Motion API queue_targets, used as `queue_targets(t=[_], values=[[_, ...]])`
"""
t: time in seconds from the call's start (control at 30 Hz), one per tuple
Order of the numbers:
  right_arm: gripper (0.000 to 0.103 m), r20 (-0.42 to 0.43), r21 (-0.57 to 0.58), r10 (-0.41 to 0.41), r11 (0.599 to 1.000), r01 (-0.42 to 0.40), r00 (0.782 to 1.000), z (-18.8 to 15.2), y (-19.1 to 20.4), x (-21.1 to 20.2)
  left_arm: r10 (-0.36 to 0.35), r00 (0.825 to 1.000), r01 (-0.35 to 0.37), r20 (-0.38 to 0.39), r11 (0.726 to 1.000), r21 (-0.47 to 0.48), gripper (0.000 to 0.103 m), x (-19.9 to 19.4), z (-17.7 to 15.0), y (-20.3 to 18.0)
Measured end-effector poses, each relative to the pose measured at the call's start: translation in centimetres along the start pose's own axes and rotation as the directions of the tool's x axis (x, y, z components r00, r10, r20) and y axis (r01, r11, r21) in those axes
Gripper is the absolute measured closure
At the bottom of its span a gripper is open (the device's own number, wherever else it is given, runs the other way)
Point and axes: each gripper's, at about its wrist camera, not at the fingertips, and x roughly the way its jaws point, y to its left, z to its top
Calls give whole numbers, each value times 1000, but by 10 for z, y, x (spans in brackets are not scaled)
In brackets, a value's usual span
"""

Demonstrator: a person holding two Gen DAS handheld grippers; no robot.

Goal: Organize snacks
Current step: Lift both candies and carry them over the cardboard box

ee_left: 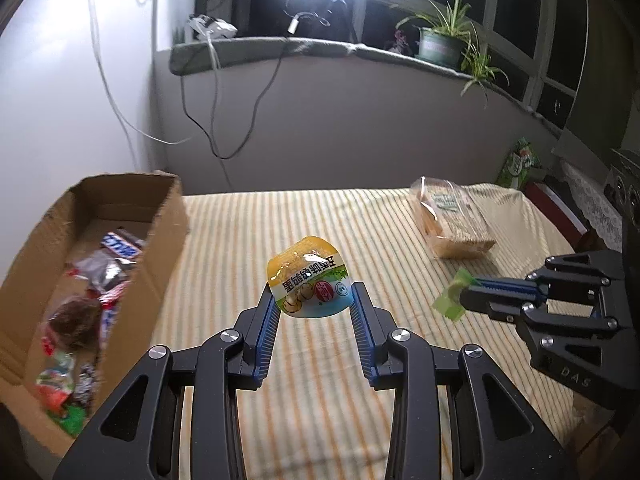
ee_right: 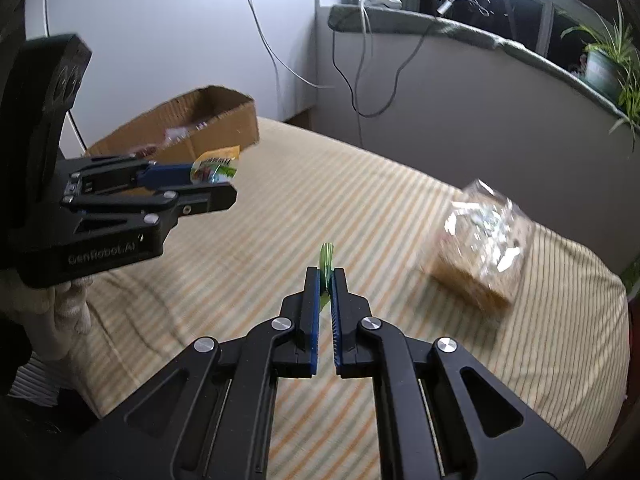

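Surface: we work over a striped cloth (ee_left: pixel 320 360) on a table, with a grey wall and a window sill (ee_left: pixel 280 46) behind it.
Box: we see a cardboard box (ee_left: pixel 168 240) at the cloth's left edge, open on top, with mixed wrapped snacks (ee_left: pixel 108 264) lying inside.
Left gripper (ee_left: pixel 314 300): our fingers are clamped on a jelly cup (ee_left: pixel 306 282), yellow with a printed lid, held in the air above the cloth, just right of the box.
Right gripper (ee_right: pixel 325 276): our fingers are nearly together, pinching a small green packet (ee_right: pixel 326 258) by its edge, also off the cloth.
Bread: a bagged loaf (ee_left: pixel 452 220) lies on the cloth's far right, well apart from both grippers.
Sill: a potted plant (ee_left: pixel 440 40) stands there, and cables (ee_left: pixel 240 120) hang down the wall.
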Motion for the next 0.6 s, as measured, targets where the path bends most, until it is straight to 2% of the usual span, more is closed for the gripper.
queue_targets(t=[0.33,0.6], values=[[98,67,-61,41,997,-37,997,43,45,2,57,997,-55,52,997,-52,69,-38,-7,38],[98,80,-113,74,991,-65,994,71,81,15,104,991,-97,85,991,-87,69,-62,-14,65]])
